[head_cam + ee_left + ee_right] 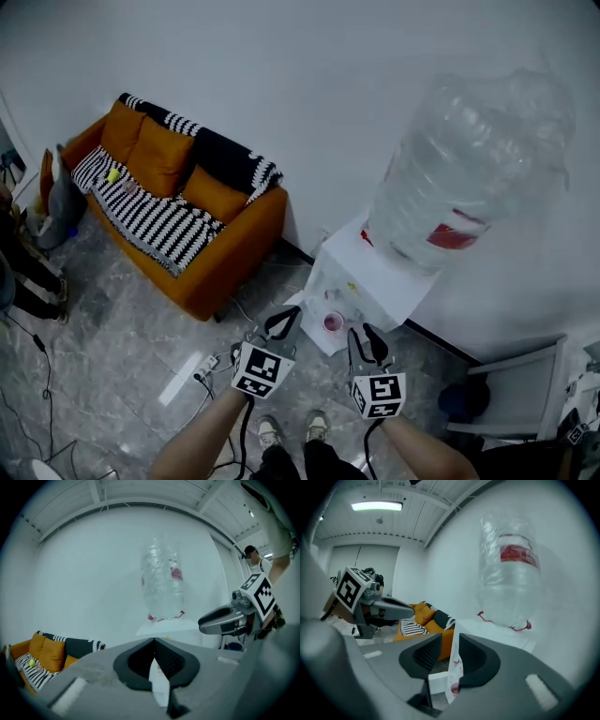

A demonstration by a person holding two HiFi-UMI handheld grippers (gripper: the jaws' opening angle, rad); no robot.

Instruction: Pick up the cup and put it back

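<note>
left gripper (153,640): jaw tips closed together, only a thin slit lower down with white dispenser showing through, nothing gripped
right gripper (450,638): jaws narrowly apart, nothing between the pads, the gap frames dispenser front and cup beyond
cup (333,322): small, pinkish, sits on the dispenser's low front ledge, between the two grippers in head view, touching neither; seen in right gripper view as a reddish round spot low in the gap
dispenser (375,272): white box against the wall, right of the sofa
water bottle (469,169): big clear jug, neck down on top of dispenser, red label
grippers vs dispenser: both held in front of it, side by side, jaws pointing toward it, marker cubes toward the person
sofa (178,197): orange, against the wall to the left, orange cushions, black and white striped throw over seat and back
floor (122,328): grey marble-look tiles, cables and a power strip (204,366) lying on it
person: forearms at the bottom of head view, shoes (291,429) below the grippers
wall (309,84): plain white
</note>
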